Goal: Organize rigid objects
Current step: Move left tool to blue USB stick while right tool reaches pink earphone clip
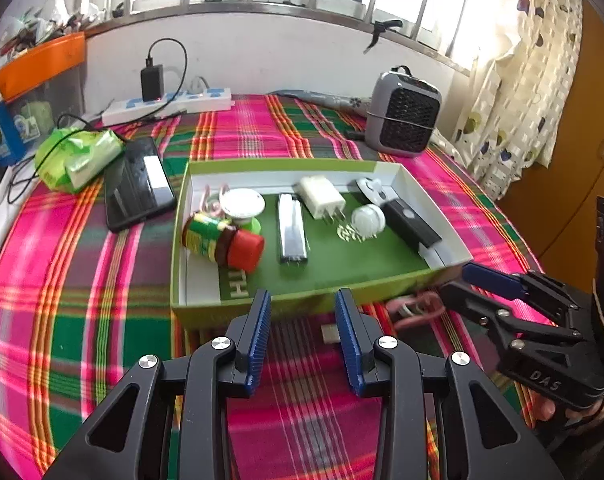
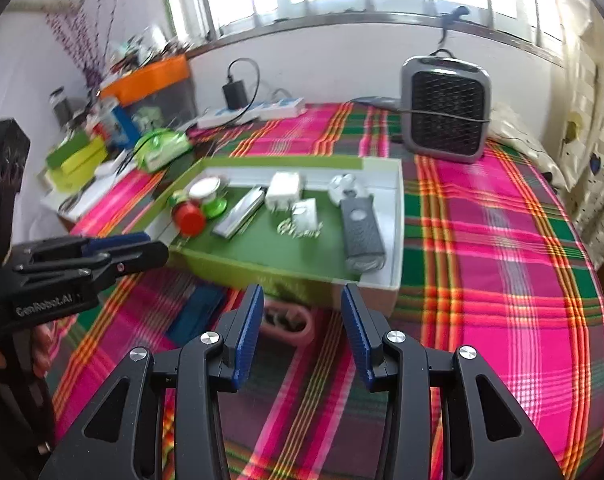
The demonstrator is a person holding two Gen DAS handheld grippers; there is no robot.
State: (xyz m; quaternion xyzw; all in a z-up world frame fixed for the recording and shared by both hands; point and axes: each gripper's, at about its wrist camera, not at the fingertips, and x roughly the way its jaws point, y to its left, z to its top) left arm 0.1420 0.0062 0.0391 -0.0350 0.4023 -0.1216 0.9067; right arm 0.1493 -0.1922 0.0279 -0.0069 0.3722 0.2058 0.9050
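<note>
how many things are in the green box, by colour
White: 3, the round lidded pot, the plug adapter, the ribbed ball
Black: 1, the long case
Silver: 1, the flat bar
Red-capped: 1, the bottle
Total: 6 clear ones; smaller bits are too blurred to count.

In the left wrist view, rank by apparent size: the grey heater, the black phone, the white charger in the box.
1. Black phone and grey heater: too alike to rank, and the heater stands farther away.
2. White charger, clearly smallest.
</note>
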